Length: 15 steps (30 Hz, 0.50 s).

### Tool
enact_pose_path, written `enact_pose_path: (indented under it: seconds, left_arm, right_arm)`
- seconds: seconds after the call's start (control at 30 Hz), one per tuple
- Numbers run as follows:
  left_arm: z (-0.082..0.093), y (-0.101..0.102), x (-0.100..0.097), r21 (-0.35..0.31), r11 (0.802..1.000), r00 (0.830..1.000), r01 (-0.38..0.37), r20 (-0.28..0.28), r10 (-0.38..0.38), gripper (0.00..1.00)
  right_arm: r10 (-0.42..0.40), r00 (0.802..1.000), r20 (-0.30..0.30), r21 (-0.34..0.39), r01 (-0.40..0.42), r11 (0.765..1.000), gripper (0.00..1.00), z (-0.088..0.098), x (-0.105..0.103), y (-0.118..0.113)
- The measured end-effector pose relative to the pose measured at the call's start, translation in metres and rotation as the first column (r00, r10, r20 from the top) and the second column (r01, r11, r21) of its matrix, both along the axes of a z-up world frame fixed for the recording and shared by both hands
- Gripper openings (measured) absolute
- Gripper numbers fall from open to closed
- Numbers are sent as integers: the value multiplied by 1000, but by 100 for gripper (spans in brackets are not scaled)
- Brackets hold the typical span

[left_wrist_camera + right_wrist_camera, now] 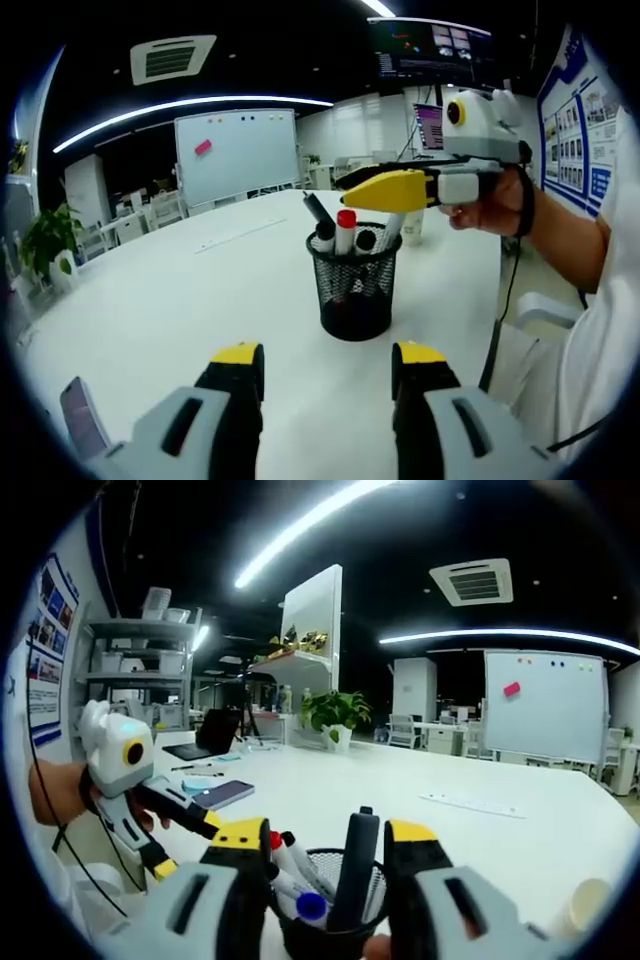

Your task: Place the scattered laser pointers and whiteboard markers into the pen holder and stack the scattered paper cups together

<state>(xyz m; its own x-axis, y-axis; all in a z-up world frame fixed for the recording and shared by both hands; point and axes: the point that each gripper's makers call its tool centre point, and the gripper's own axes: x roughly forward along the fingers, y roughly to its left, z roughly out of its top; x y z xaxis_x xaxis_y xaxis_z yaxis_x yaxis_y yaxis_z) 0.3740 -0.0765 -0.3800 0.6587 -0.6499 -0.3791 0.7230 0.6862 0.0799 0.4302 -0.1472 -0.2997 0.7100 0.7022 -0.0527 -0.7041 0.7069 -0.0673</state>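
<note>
We saw a white table [180, 300] bearing a black mesh pen holder [354, 290], a phone [222, 794], a laptop [205, 735], a ruler [470, 803] and a paper cup [583, 905].

L gripper [325, 362] open; R gripper [325, 842] open, raised.

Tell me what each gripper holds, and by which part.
Nothing is held. The left gripper is open and bare; the right gripper stands open astride a black pen standing in the pen holder.
</note>
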Motion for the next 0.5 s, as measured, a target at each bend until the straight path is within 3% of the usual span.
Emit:
enact_pose_path:
  seconds: [0.5]
  left_arm:
    - [2, 4, 2, 11, 1000, 1000, -8, 5, 8, 52]
  right_arm:
    - [17, 998, 61, 3, -18, 1000, 59, 9, -6, 6]
